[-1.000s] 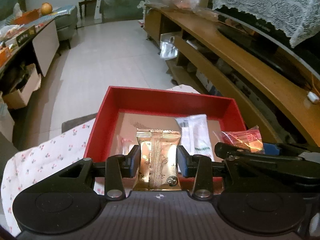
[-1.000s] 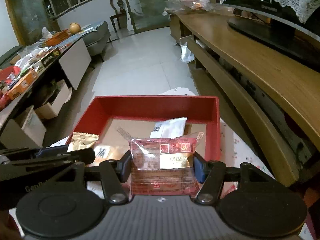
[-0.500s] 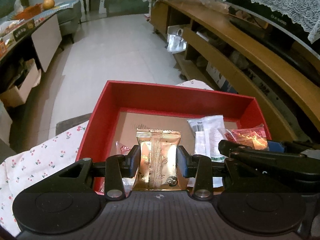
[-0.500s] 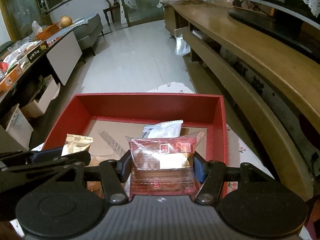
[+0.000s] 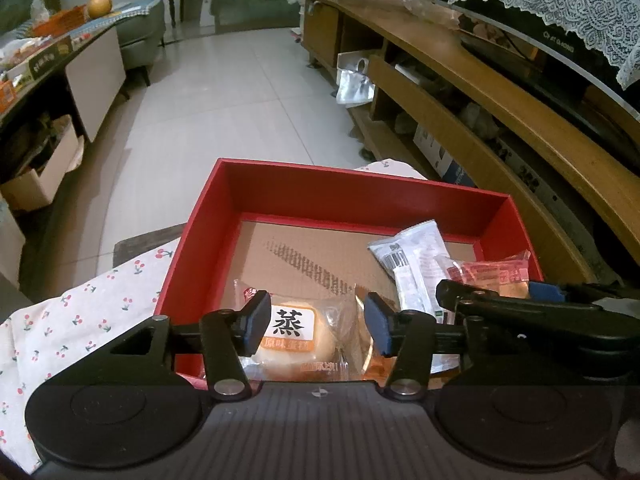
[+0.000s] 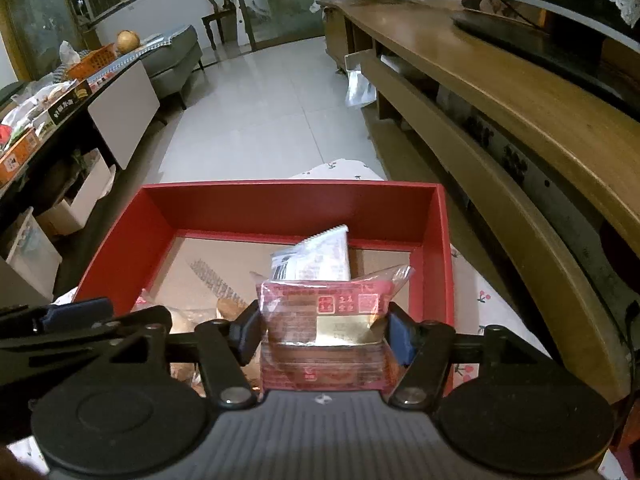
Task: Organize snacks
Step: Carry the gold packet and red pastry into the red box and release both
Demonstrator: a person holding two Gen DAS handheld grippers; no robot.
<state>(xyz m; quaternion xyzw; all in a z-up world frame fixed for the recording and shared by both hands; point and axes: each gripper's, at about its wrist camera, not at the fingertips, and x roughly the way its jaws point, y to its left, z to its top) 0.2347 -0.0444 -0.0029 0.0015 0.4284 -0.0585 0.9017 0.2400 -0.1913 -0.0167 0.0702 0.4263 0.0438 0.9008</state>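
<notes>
A red box with a cardboard floor stands on a cherry-print cloth; it also shows in the right wrist view. My left gripper is open over the box's near edge, with nothing between its jaws. Below it lie a steamed cake packet and part of a gold snack packet. A white packet lies in the box at right. My right gripper is shut on a red snack packet, held over the box's right side; that packet also shows in the left wrist view.
A long wooden TV bench runs along the right. A low table with clutter stands at left across the tiled floor. The cherry-print cloth covers the surface under the box.
My left gripper has opened and let go of the gold snack packet, which has dropped into the box. The right gripper still holds the red packet over the box.
</notes>
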